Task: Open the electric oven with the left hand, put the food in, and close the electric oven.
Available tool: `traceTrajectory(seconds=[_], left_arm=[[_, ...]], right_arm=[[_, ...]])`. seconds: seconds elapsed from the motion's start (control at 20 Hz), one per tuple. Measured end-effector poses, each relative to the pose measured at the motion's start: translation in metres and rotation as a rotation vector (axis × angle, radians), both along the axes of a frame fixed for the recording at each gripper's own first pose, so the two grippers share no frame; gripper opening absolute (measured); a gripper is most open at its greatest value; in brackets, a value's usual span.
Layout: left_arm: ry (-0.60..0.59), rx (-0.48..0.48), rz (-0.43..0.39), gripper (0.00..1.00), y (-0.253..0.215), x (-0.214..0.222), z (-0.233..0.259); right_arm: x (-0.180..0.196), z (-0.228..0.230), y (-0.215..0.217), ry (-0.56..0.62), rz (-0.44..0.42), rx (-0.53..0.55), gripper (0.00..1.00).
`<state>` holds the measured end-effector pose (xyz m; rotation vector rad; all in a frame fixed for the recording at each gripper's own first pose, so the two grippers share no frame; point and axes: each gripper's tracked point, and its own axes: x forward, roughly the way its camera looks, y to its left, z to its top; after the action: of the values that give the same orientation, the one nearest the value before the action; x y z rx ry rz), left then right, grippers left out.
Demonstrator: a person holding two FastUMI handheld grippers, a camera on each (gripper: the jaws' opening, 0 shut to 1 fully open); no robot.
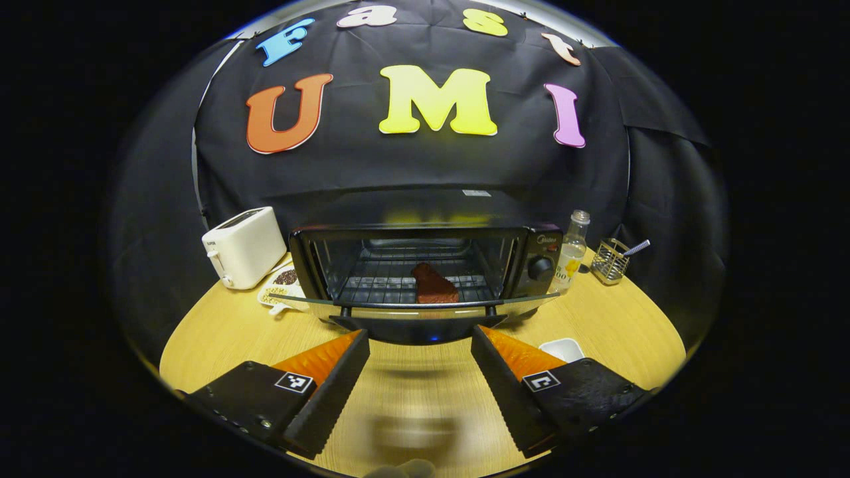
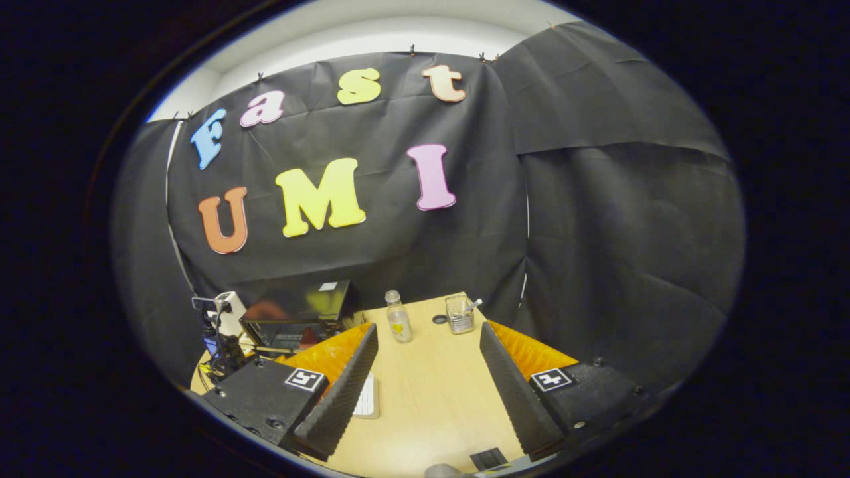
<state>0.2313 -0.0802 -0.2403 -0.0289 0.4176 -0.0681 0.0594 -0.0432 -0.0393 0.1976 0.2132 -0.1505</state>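
The black electric oven (image 1: pixel 425 265) stands at the middle of the wooden table (image 1: pixel 412 392), its glass door (image 1: pixel 418 304) folded down flat and seen edge-on. A brown piece of food (image 1: pixel 435 285) rests on the wire rack inside. My left gripper (image 1: pixel 420 337) is open just in front of the door's edge, holding nothing. In the right gripper view the oven (image 2: pixel 295 318) sits at the far left, with the left gripper (image 2: pixel 219 342) in front of it. My right gripper (image 2: pixel 428 330) is open and empty over the table, well to the right of the oven.
A white toaster (image 1: pixel 244 247) and a plate of grains (image 1: pixel 282 289) stand left of the oven. A clear bottle (image 1: pixel 572 252) and a wire holder (image 1: pixel 609 260) stand to its right. A small white dish (image 1: pixel 562 348) lies near my left gripper's right finger.
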Motion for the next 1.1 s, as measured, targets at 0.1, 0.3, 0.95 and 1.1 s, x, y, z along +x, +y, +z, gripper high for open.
traceTrajectory(seconds=[0.1, 0.3, 0.95, 1.1], left_arm=[[-0.009, 0.010, 0.004, 0.98, 0.002, 0.008, 0.005], [-0.024, 0.017, -0.002, 0.98, 0.004, 0.025, 0.009], [-0.045, 0.014, -0.021, 0.98, -0.001, 0.019, 0.024], [-0.086, 0.009, -0.030, 0.98, -0.009, 0.001, 0.049]], right_arm=[[0.002, 0.002, 0.000, -0.005, -0.003, 0.000, 0.98], [0.003, 0.005, 0.000, -0.008, -0.008, -0.002, 0.98], [-0.010, 0.007, 0.006, -0.013, 0.000, -0.019, 0.98], [-0.019, 0.011, 0.006, -0.025, 0.021, -0.037, 0.98]])
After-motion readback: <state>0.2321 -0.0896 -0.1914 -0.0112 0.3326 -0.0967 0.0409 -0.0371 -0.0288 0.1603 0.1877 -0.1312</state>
